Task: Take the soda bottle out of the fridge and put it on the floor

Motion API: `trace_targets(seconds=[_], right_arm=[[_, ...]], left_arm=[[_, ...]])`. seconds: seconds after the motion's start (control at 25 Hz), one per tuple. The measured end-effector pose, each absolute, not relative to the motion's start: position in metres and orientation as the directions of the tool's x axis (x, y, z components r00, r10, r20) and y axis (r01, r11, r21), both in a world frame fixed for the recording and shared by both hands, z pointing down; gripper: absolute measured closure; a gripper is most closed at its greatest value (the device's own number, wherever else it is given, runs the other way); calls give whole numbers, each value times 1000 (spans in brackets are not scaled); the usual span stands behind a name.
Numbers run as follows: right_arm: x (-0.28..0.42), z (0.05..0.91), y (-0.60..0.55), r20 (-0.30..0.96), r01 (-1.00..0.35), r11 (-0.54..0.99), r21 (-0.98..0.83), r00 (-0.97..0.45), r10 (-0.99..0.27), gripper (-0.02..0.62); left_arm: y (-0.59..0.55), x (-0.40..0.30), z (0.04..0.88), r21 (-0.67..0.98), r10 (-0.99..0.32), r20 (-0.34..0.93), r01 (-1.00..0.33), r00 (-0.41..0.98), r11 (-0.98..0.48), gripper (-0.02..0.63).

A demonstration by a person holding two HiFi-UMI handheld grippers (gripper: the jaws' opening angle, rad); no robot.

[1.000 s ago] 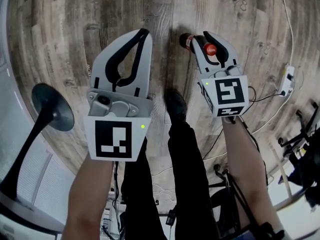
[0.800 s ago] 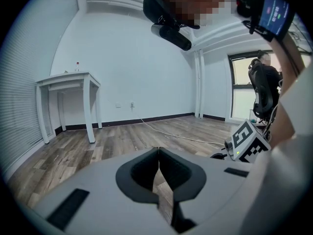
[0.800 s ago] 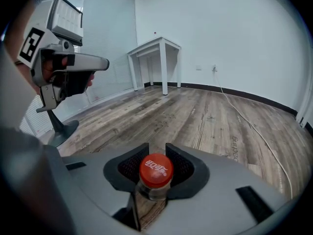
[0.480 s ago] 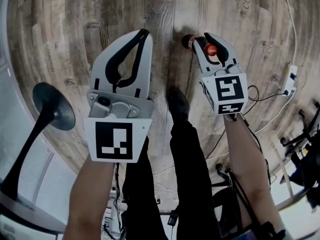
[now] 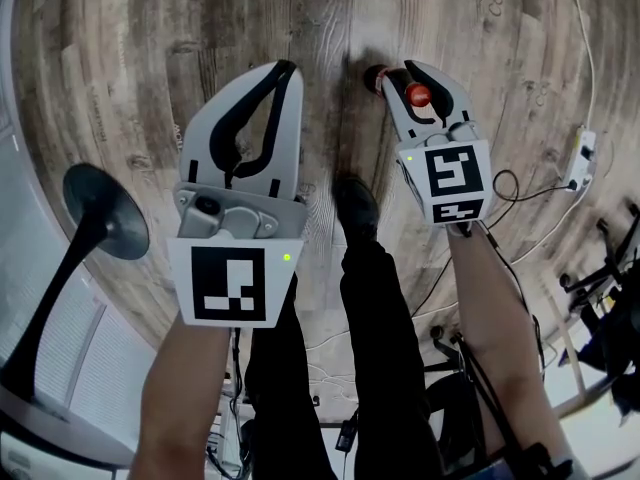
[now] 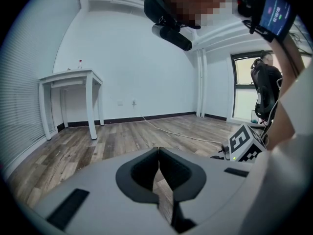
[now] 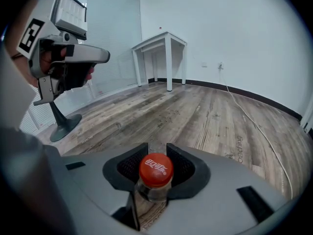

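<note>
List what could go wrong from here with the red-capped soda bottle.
1. The right gripper holds the red-capped clear soda bottle by its neck, and its jaws have just been opening; whether the base sits on the grey wooden floor cannot be told, so letting go now might topple it.
2. The person's black shoe stands close and could knock it over.
</note>
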State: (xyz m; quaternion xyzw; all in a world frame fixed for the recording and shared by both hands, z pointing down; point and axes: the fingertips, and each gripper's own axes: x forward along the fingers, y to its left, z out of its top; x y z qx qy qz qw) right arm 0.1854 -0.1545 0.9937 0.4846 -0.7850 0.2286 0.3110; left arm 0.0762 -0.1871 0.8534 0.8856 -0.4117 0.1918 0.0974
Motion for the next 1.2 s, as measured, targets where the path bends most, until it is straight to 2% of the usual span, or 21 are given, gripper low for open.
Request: trace_targets(seconds=[0.08, 0.2, 0.76, 1.2], right_arm=[[181, 994, -153, 712, -895, 442, -61, -349, -609, 454], [173, 995, -145, 722, -873, 483, -65, -375, -581, 396], [164, 963, -158, 684, -867, 496, -46, -389, -617, 397], [155, 875, -187, 585, -886, 462, -30, -391, -711, 411]], left_arm=[[-188, 75, 853, 10, -692, 421, -766, 586, -643, 588], [-189, 73, 850, 9, -697, 420, -771, 581, -637, 588], [-195, 72, 832, 3, -708, 398, -773, 583, -635, 588], [-216, 69, 769, -2, -757, 333, -803, 562, -596, 588]])
